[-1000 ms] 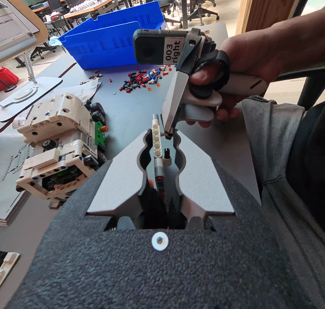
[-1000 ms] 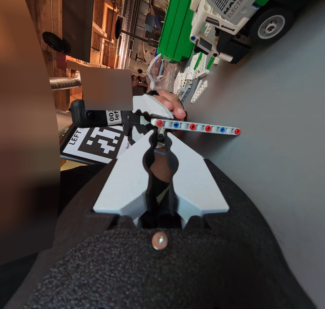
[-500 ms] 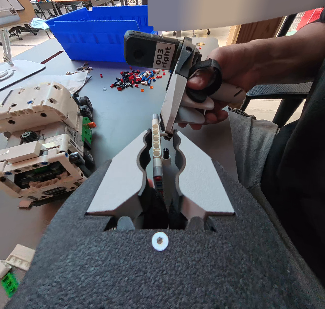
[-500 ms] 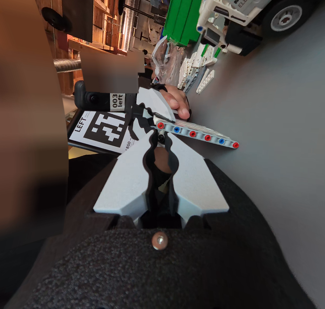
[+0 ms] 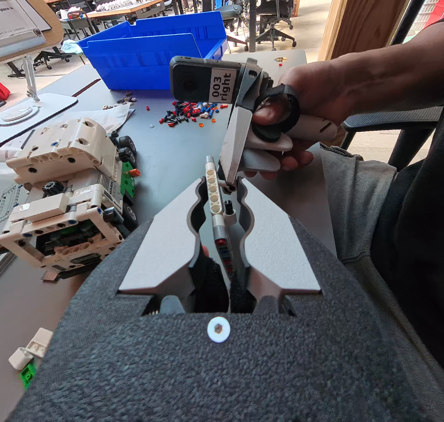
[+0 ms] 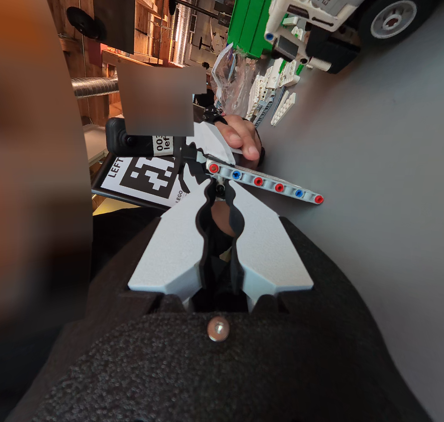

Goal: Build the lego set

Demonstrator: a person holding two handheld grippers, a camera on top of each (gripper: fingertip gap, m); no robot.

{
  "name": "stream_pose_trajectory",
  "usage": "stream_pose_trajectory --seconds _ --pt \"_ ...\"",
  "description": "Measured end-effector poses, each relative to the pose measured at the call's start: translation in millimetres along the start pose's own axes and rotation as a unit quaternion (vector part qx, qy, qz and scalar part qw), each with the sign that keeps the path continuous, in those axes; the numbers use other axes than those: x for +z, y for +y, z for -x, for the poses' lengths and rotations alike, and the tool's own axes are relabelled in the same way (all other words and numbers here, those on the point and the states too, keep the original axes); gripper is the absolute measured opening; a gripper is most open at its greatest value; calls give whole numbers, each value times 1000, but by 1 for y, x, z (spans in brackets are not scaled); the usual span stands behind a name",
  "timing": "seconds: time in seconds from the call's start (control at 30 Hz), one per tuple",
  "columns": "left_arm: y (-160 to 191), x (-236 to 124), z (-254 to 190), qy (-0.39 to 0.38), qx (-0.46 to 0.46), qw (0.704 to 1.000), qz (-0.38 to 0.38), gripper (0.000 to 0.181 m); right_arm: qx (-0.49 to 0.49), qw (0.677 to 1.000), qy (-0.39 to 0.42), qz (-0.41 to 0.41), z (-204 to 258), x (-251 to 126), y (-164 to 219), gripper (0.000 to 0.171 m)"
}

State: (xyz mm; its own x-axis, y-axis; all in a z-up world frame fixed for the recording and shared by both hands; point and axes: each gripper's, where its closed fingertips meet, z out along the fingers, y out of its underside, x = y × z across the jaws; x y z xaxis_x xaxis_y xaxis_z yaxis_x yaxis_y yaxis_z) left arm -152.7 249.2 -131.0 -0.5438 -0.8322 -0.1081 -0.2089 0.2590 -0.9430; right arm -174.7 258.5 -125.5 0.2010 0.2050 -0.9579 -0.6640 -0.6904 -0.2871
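Note:
My left gripper (image 5: pixel 220 182) is shut on a long beam (image 5: pixel 212 190), white over grey, that runs out between its fingers above the grey table. A white connector with a black pin (image 5: pixel 229 212) sticks out of the beam's side. My right gripper (image 5: pixel 229 186) comes down from above, its tips shut on a second small white connector at the beam. In the right wrist view the right gripper (image 6: pixel 219 185) pinches that piece under the beam (image 6: pixel 269 184), whose red and blue pins show. The left gripper (image 6: pixel 211 157) holds the beam's near end.
A part-built white and green truck (image 5: pixel 69 187) lies on the left, also in the right wrist view (image 6: pixel 324 14). A blue bin (image 5: pixel 153 55) stands at the back, with a pile of small pins (image 5: pixel 189 115) before it. Loose white parts (image 6: pixel 271 98) lie by a plastic bag (image 6: pixel 230 74). Left and right tips are no more than a few centimetres apart.
Both grippers keep their hold and stay joined at the beam. The beam's far end has tilted down in the right wrist view, and both views have shifted a little.

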Motion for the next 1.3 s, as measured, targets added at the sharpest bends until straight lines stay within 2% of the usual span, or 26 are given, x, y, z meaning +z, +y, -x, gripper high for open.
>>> stream_pose_trajectory --seconds 0.27,0.47,0.8,1.3 --pt "0 -1 -2 10 18 1000 -2 22 47 998 -40 22 1 0 2 6" --pt "1 -3 -5 52 31 998 12 24 57 995 -43 65 4 0 6 6" --pt "1 1 3 36 52 998 24 22 25 995 -10 95 1 -5 -2 5" --pt "-1 -2 3 40 75 996 29 26 -5 997 6 80 2 -9 -5 5"
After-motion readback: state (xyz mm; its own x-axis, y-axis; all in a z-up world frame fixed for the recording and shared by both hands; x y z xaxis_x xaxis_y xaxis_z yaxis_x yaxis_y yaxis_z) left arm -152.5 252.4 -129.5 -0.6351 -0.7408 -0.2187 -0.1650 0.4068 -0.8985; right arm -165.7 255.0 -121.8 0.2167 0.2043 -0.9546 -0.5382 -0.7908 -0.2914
